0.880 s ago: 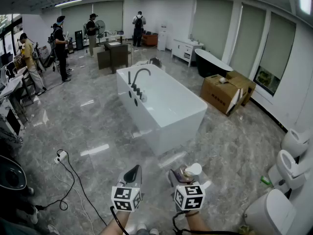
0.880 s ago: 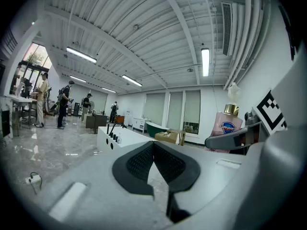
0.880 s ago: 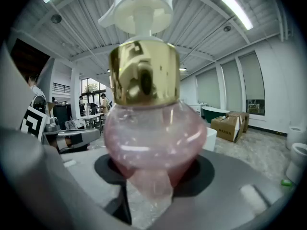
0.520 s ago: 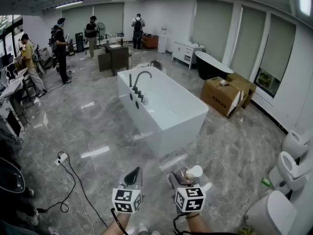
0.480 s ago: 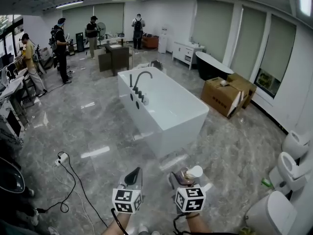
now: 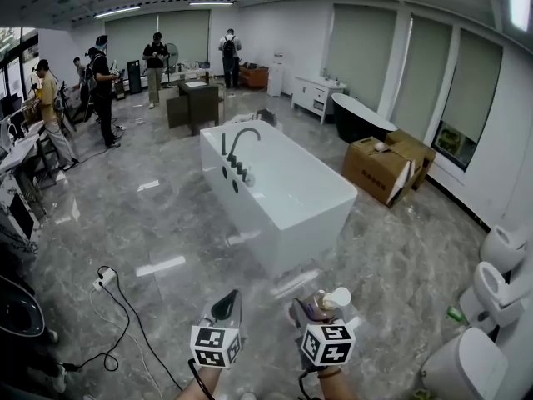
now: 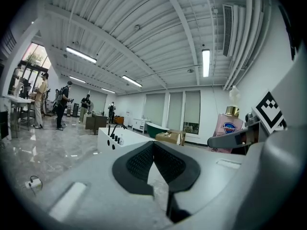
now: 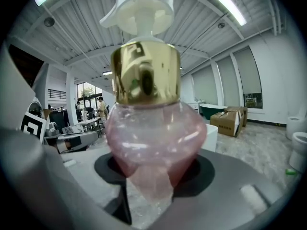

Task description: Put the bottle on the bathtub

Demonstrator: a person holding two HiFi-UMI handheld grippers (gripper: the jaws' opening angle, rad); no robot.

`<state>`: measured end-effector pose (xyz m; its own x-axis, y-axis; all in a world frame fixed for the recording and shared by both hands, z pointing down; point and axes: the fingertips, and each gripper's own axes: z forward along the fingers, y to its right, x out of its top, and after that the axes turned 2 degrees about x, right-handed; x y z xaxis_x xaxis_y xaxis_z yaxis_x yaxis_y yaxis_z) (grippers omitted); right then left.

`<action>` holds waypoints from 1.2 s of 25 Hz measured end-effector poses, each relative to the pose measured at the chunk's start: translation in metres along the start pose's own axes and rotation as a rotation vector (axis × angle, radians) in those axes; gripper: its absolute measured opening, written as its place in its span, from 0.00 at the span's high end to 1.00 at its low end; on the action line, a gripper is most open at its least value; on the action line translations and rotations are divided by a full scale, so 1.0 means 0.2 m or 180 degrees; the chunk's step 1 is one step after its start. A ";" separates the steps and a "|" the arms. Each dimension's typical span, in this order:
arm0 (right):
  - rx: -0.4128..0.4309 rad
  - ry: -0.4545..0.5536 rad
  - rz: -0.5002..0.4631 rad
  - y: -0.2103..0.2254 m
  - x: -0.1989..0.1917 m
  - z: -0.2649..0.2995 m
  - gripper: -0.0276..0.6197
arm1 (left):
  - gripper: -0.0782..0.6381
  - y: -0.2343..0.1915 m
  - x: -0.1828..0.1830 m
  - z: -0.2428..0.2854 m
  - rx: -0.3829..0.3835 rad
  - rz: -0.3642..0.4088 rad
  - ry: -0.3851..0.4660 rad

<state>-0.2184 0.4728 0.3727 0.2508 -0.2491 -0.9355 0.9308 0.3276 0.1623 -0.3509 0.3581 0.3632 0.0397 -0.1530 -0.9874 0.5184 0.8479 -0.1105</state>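
Note:
A white freestanding bathtub (image 6: 287, 192) with a dark curved faucet (image 6: 238, 140) stands mid-room, well ahead of both grippers. My right gripper (image 6: 315, 308) is shut on a pink pump bottle (image 8: 151, 138) with a gold collar and white pump head (image 6: 336, 296), held upright. The same bottle (image 7: 227, 128) shows at the right of the left gripper view. My left gripper (image 6: 225, 302) is shut with nothing between its black pads (image 7: 140, 164), level with the right one. In the left gripper view the bathtub (image 7: 114, 139) lies far ahead.
Cardboard boxes (image 6: 385, 161) and a dark tub (image 6: 360, 111) sit right of the bathtub. Toilets (image 6: 498, 282) line the right wall. A power strip and cable (image 6: 104, 279) lie on the marble floor at left. Several people (image 6: 102, 77) stand at the far left and back.
The view has crept forward slightly toward the bathtub. Both grippers keep their places at the bottom of the frame, the bottle still held.

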 end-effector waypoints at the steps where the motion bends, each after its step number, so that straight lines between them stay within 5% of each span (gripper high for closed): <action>1: -0.0017 -0.0007 0.0017 0.01 0.00 0.01 0.60 | 0.88 0.00 0.00 0.01 -0.0017 0.0015 -0.0004; 11: -0.0037 -0.0040 0.0122 0.15 0.02 0.16 0.60 | 0.88 -0.06 0.00 0.18 0.0046 0.0095 -0.0009; 30: 0.0008 -0.0166 0.0052 0.71 0.29 0.68 0.60 | 0.88 0.04 0.11 1.02 0.0013 0.0081 -0.0006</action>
<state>-0.0344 0.3807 0.3844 0.2794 -0.2910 -0.9150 0.9271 0.3297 0.1782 -0.1707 0.2581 0.3643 0.0546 -0.1322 -0.9897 0.5207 0.8495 -0.0848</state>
